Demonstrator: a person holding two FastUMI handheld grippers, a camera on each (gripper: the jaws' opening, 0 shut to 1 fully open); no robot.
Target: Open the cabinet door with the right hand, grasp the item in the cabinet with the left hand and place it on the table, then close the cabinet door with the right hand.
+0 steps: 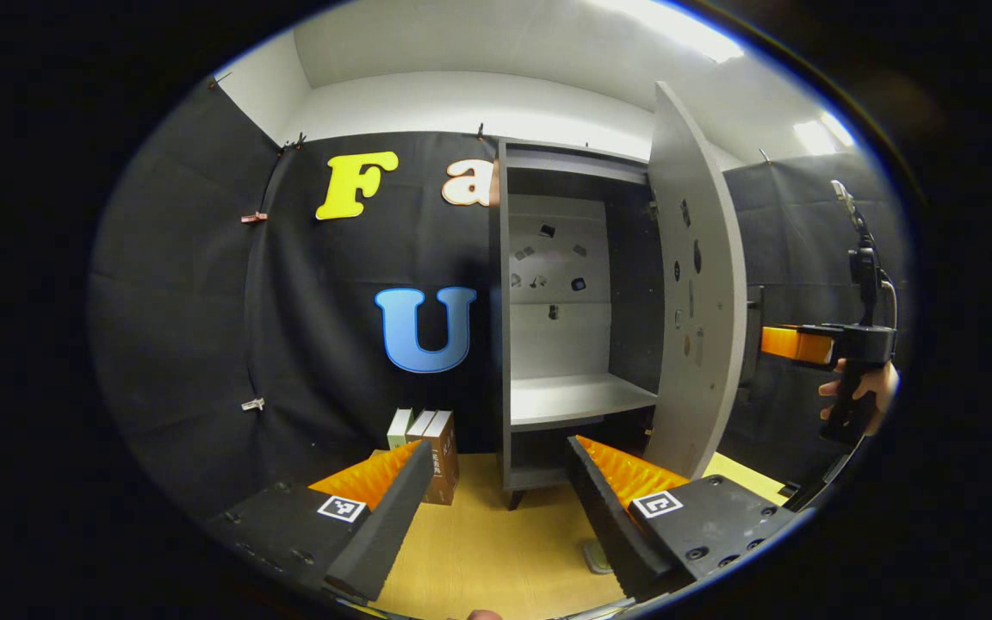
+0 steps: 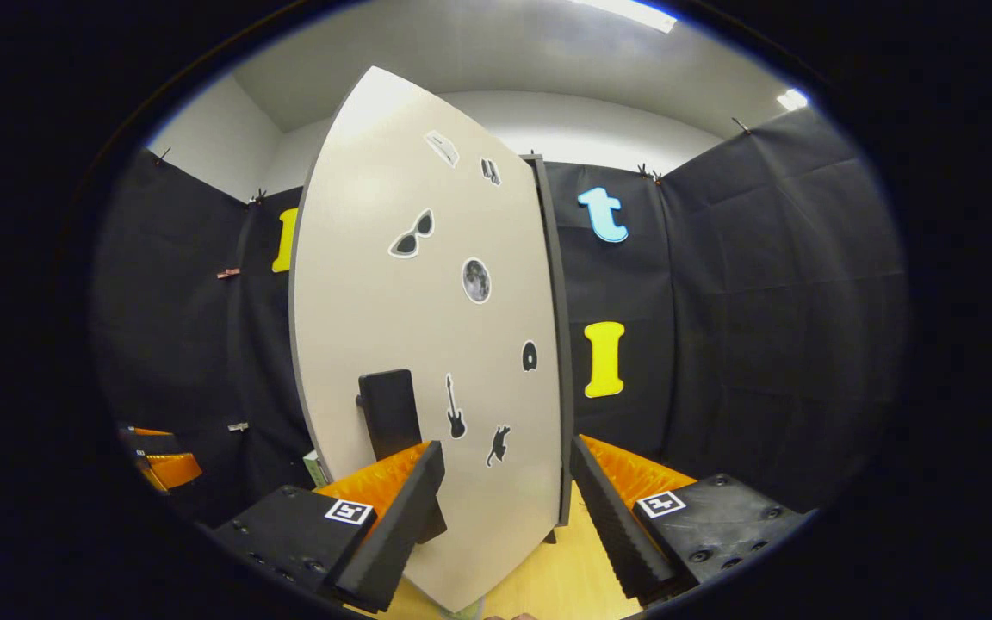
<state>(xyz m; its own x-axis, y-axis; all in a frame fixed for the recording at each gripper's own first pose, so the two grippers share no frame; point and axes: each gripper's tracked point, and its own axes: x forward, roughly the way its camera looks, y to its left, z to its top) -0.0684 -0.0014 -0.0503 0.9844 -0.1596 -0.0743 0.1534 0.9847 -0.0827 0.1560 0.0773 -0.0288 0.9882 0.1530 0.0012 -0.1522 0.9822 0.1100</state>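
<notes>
Two claws are spread wide with nothing between their fingers. In the left gripper view, the left claw (image 1: 496, 508) hovers above the bench (image 1: 496, 551), facing the cabinet (image 1: 578, 319), whose shelf (image 1: 573, 398) is bare. The item, a small box (image 1: 437, 455), stands upright on the bench just left of the cabinet, against the black wall. The right claw (image 2: 505, 508) sits close to the outer face of the swung-open door (image 2: 427, 344), straddling its lower edge, beside the dark handle (image 2: 390, 413); whether a finger touches the door is unclear.
</notes>
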